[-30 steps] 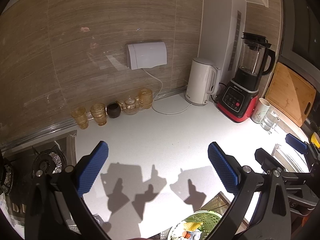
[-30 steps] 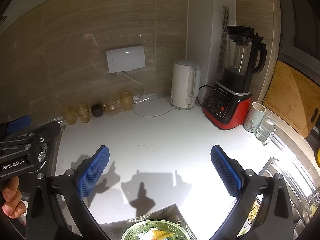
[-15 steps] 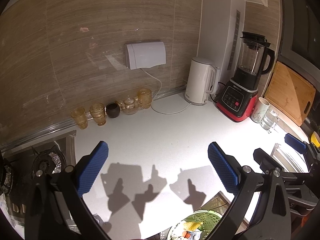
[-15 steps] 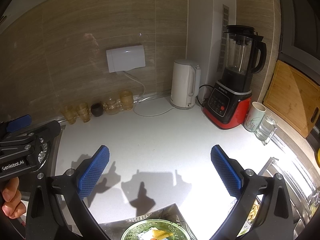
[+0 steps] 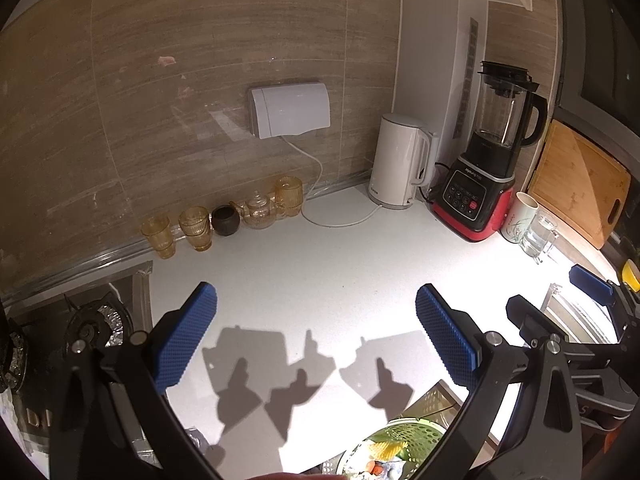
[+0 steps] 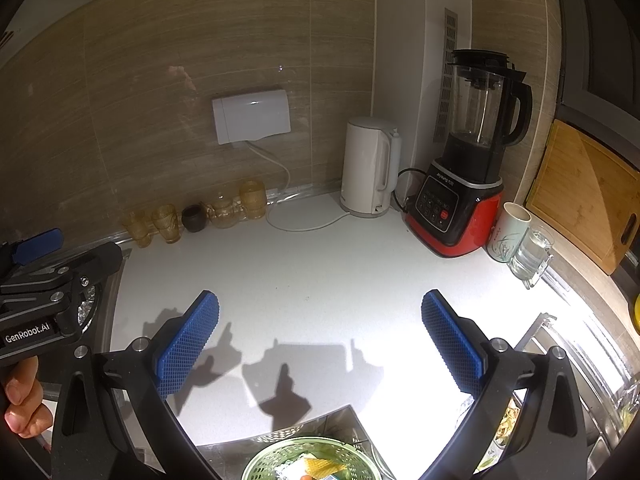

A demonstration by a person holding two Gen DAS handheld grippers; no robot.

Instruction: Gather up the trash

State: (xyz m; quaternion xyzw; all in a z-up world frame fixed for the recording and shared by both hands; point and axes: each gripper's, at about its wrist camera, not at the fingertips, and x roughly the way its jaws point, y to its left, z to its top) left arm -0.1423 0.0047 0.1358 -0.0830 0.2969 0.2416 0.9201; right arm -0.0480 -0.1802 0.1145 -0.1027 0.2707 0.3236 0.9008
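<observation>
A: Comparing this with the view a second ago, almost nothing has shifted. The left tongs (image 5: 316,344) hang above the white bench (image 5: 320,272) with their blue pads spread wide and nothing between them, and the right tongs (image 6: 318,344) match them: wide apart, empty, held over the same surface.

B: So no grab has started?

A: I'd judge not. The kettle (image 6: 370,168), the blender (image 6: 468,168) and the row of amber glasses (image 5: 196,228) sit where they were, untouched, by the wall.

B: Where is the trash, then?

A: Low in both views, right at the near edge. A green strainer basket (image 6: 280,454) sits in a metal frame just past the bench edge, holding scraps (image 6: 320,466): something yellow, something pale, a bit of orange. The left view shows the same basket (image 5: 412,436) under its right pad.

B: What does the stillness mean for the job?

A: My reading is that collecting hasn't begun. Both tongs point at the back wall, above and beyond the basket, so either would need to tip down and draw back toward it before closing on anything.
</observation>
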